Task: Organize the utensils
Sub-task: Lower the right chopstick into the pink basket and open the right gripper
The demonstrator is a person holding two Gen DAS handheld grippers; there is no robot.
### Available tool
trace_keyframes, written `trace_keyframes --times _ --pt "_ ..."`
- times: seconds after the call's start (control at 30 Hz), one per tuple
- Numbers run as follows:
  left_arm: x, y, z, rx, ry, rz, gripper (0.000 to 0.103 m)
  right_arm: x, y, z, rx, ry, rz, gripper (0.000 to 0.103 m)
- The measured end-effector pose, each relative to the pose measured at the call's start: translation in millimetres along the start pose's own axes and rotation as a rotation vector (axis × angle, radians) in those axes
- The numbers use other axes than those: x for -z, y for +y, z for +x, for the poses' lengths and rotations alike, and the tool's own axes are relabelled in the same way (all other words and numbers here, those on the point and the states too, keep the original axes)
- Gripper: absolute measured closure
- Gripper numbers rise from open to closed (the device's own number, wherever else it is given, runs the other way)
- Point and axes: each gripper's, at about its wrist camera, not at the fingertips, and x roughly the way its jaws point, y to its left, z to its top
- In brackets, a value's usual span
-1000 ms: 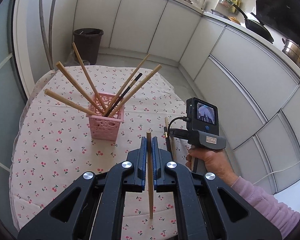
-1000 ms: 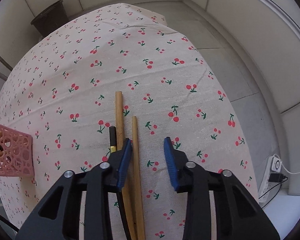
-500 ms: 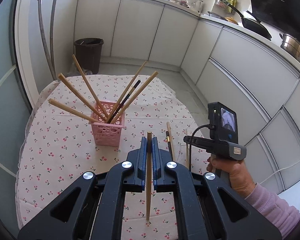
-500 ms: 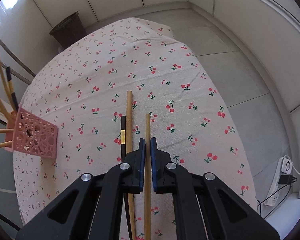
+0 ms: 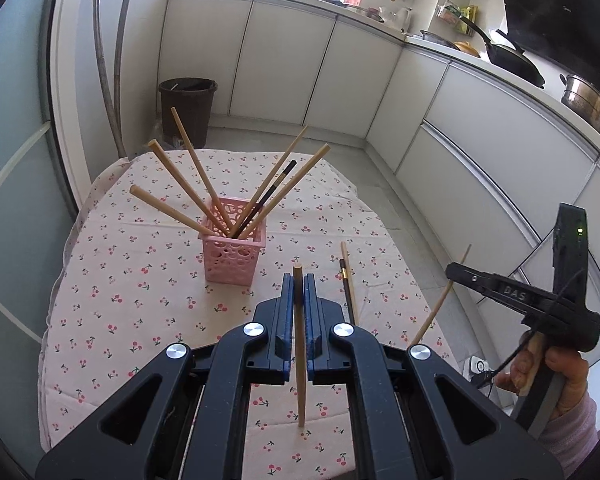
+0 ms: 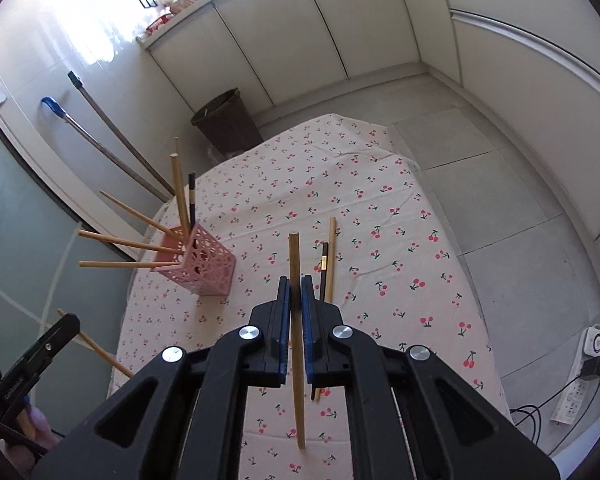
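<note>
A pink lattice basket (image 5: pixel 236 256) stands on the cherry-print tablecloth (image 5: pixel 140 280) and holds several chopsticks fanned outward, most wooden and one black. My left gripper (image 5: pixel 298 280) is shut on a wooden chopstick (image 5: pixel 300 380), held above the cloth just right of the basket. My right gripper (image 6: pixel 295 282) is shut on another wooden chopstick (image 6: pixel 294 256), lifted clear of the table. Past it, a wooden chopstick (image 6: pixel 331 256) and a black chopstick (image 6: pixel 323 268) lie side by side on the cloth. The basket (image 6: pixel 198 266) sits to the left in the right wrist view.
A dark waste bin (image 5: pixel 188 108) stands on the floor beyond the table's far edge. White cabinets line the back and right. Mop handles (image 6: pixel 112 132) lean at the left wall. A power strip (image 6: pixel 580 380) lies on the floor at the right.
My right gripper closed on the loose wooden chopstick and raised it off the cloth, bringing the basket into its view. The left gripper stayed shut on its chopstick, nearly still.
</note>
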Motion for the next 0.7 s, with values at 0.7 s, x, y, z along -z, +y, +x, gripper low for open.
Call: trace_keyframes --times 0.7 --pt "-129.8 20.6 -28.0 -0.190 -0.231 -0.102 0.099 -15.0 -8.3 -40.6 -0.139 -0.095 0.083 0.097"
